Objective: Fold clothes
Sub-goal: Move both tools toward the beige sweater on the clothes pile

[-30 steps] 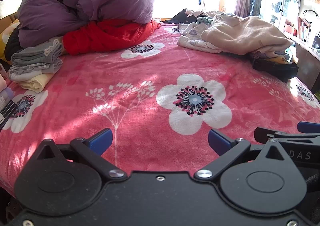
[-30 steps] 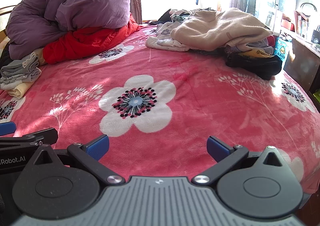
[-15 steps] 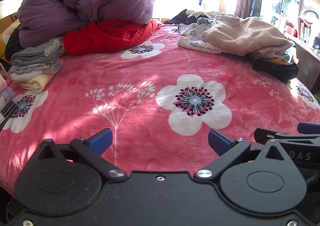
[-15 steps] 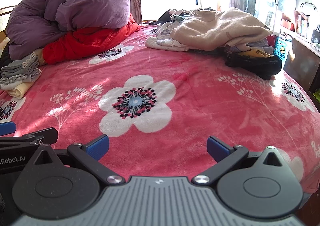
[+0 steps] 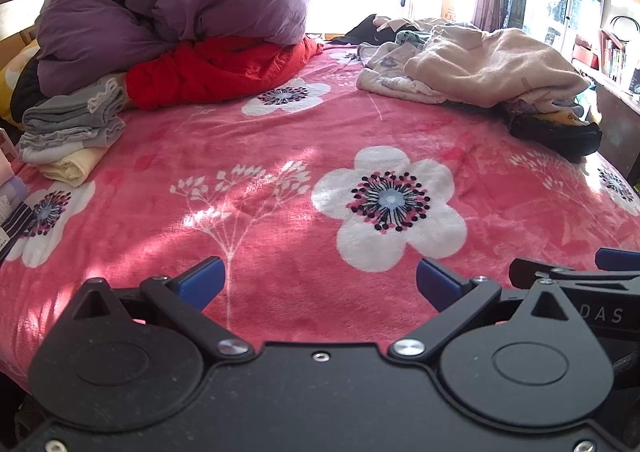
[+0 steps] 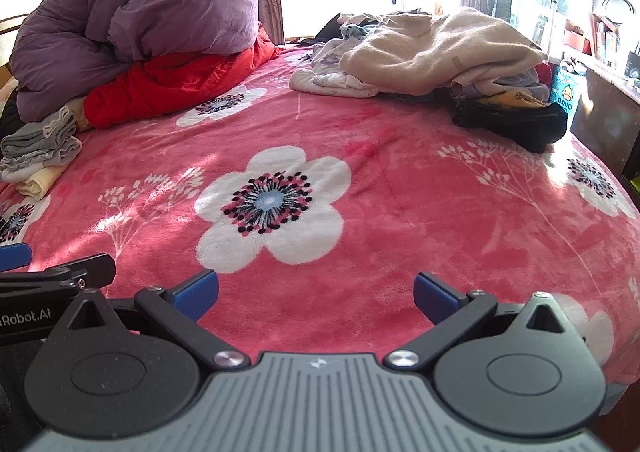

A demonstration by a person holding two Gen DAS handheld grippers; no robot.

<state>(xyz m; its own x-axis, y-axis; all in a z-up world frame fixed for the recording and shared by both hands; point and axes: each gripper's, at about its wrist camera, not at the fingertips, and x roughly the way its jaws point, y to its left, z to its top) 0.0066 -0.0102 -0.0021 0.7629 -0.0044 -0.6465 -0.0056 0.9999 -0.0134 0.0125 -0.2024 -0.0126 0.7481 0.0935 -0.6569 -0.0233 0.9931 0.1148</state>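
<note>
both tools wide open and empty: left tool (image 5: 318, 282), right tool (image 6: 316, 292), low over the pink bed (image 6: 400, 180); unfolded clothes pile (image 6: 436, 48) far right.

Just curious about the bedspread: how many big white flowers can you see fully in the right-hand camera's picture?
2: one large flower mid-bed before the right gripper, one by the red quilt. Others are cut off at the edges.

You are holding both grippers low and level, side by side — the left gripper (image 5: 320, 280) with its blue fingers (image 5: 202, 282) spread wide, gripping nothing, and the right gripper (image 6: 316, 292) likewise wide apart and empty.
</note>
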